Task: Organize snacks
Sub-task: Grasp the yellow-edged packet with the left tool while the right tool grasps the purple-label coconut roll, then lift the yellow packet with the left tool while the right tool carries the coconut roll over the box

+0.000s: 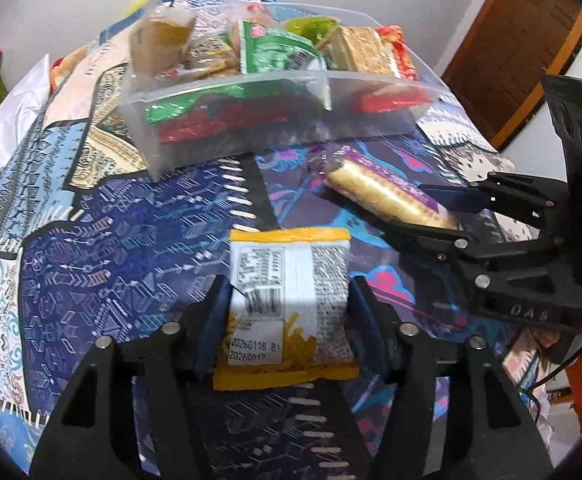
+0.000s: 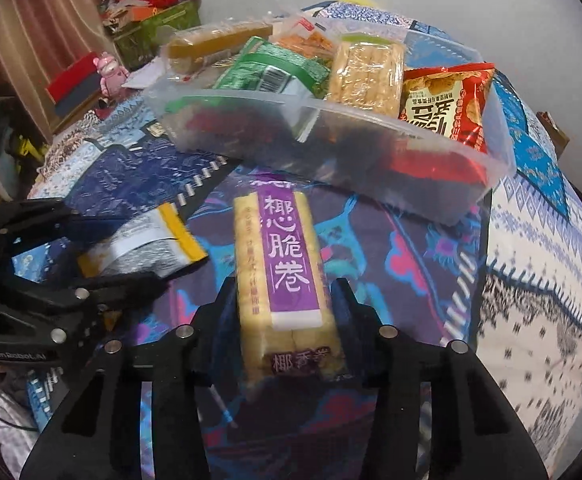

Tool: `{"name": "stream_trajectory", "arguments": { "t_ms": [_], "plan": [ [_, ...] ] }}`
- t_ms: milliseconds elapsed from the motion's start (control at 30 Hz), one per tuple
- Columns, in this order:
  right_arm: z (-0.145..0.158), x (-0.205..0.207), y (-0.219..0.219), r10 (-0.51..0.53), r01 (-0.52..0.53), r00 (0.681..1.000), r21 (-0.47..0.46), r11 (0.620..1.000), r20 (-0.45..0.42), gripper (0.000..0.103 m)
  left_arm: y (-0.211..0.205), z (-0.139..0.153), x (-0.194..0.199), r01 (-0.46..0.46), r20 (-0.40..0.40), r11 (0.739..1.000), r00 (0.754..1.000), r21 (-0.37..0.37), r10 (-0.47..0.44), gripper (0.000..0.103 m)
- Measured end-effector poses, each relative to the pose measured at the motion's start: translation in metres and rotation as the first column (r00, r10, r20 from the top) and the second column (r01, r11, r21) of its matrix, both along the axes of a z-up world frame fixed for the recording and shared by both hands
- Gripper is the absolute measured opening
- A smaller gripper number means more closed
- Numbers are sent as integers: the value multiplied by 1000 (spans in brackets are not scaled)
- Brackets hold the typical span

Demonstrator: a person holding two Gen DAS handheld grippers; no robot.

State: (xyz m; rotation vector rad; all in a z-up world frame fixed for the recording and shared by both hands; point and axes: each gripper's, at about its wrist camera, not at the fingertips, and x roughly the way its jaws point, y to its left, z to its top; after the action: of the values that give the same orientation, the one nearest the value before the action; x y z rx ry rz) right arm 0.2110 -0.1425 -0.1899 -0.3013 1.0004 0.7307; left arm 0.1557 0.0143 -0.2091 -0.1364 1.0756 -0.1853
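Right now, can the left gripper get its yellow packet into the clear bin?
Probably yes. The left gripper grips the yellow packet, and open cloth lies between it and the clear bin. The bin is piled high, so free space looks tight.

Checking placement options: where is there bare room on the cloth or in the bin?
Bare cloth left of the yellow packet, below the bin. The bin is heaped full. Between bin and grippers, left and right, the roll pack crowds it.

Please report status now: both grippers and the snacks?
Left gripper jaws around yellow-edged foil snack packet. Right gripper jaws around purple-labelled roll pack. Clear plastic bin nearly full.
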Motion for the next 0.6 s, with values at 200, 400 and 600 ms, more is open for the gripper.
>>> {"name": "stream_trajectory", "arguments": {
  "t_ms": [200, 400, 600],
  "plan": [
    [6, -19, -9, -49, 48, 999, 60, 997, 16, 41, -7, -2, -2, 8, 8, 1000, 1000, 25, -8, 65],
    [20, -18, -19, -81, 77, 996, 102, 992, 38, 39, -6, 3, -4, -3, 28, 1000, 1000, 28, 2, 50],
    [38, -18, -34, -124, 112, 990, 145, 983, 71, 37, -6, 23, -13, -12, 94, 999, 996, 43, 8, 50]
  ]
}}
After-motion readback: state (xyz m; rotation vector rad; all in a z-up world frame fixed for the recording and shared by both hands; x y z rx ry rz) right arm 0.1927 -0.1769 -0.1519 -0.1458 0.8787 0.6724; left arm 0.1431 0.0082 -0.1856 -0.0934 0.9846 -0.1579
